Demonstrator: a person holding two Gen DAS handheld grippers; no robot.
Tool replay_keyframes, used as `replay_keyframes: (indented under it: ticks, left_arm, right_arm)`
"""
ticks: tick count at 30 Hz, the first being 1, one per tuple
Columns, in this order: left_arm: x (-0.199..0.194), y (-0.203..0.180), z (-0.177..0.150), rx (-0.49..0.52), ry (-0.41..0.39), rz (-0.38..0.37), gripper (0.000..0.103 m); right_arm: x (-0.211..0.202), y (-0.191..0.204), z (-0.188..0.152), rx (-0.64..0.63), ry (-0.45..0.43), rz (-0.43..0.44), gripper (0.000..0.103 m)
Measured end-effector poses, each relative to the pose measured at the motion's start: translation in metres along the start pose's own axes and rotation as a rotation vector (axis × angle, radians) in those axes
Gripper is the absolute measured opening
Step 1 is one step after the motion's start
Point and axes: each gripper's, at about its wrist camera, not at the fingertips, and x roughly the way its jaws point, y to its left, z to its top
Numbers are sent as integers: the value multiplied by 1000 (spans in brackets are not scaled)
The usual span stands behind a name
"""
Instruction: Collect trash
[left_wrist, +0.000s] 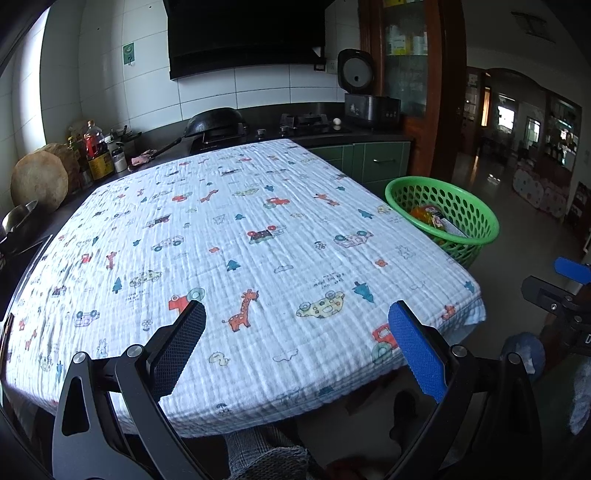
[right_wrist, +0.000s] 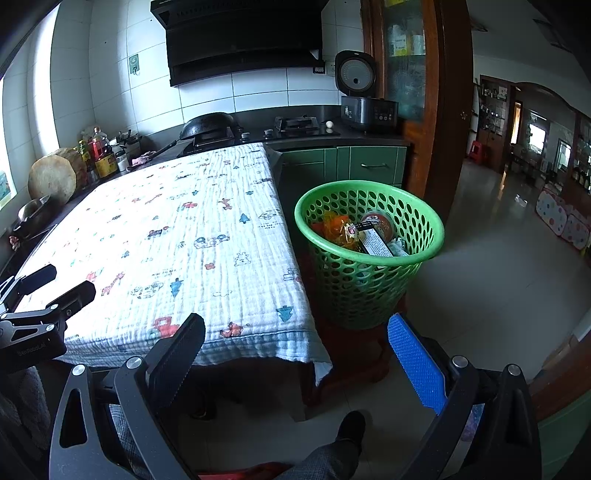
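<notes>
1. Left of the table (left_wrist: 258, 221), a dark counter holds a round wooden chopping block (left_wrist: 38, 179) and a cluster of bottles (left_wrist: 96, 151); a metal bowl (left_wrist: 18, 218) sits nearer the camera on that side.
2. Beyond the table's far edge a black wok (left_wrist: 216, 122) rests on the stove, with a range hood above it.
3. The table carries a white cloth printed with cars, giraffes and trees, and nothing lies on it.
4. The left gripper (left_wrist: 295, 343) hovers over the table's near edge, its black and blue pads spread wide with nothing between them.
5. The right gripper (right_wrist: 295, 362) is held off the table's near right corner, above the floor, jaws likewise wide apart and empty.
6. Just beside the table's right edge stands a green perforated basket (right_wrist: 369, 284) on a low reddish stool (right_wrist: 354, 354).
7. The trash is inside it: an orange wrapper (right_wrist: 338, 230), a round reddish lid or cup (right_wrist: 376, 223) and a dark printed packet (right_wrist: 376, 243).
8. Behind the basket, away from the table, are green cabinets and an open rice cooker (right_wrist: 360, 96) on the counter.
</notes>
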Motion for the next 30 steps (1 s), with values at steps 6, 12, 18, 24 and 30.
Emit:
replay_keyframes:
  ticks: [6, 12, 18, 24, 30]
  left_arm:
    - [0, -2, -1, 5, 2, 1, 98]
    - [0, -3, -3, 8, 4, 7, 98]
    - [0, -2, -3, 6, 3, 17, 98]
    - [-1, -2, -3, 6, 2, 18, 98]
    - [-3, -3, -3, 9, -1, 16, 98]
  right_arm:
    - [1, 0, 0, 2, 1, 1, 96]
    - [2, -1, -2, 3, 2, 0, 96]
    - [1, -2, -3, 8, 1, 0, 96]
    - [2, -2, -3, 8, 2, 0, 96]
    - [3, -3, -4, 7, 6, 0, 96]
